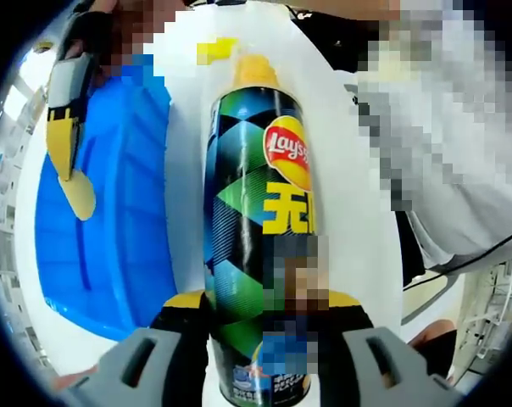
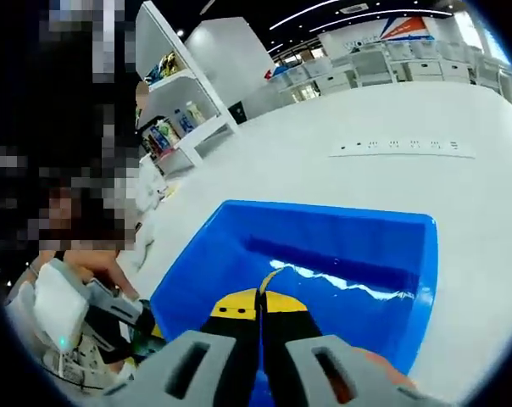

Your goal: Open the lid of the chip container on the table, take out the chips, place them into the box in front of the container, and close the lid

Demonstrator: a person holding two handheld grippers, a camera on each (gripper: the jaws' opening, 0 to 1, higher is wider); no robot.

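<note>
The chip container (image 1: 260, 246) lies lengthwise on the white counter (image 1: 358, 220), clamped near its base between the two jaws of the left hand-held gripper (image 1: 260, 326). Its yellow lid (image 1: 254, 72) is on, at the end farthest from that gripper. Just left of the container sits the blue box (image 1: 112, 229). The right hand-held gripper (image 1: 69, 144) hangs over the box's far left side. In the right gripper view, the right hand-held gripper (image 2: 260, 315) has its jaws pressed together on nothing, above the box (image 2: 324, 246). Shelves (image 2: 175, 102) stand beyond the counter (image 2: 341, 136).
</note>
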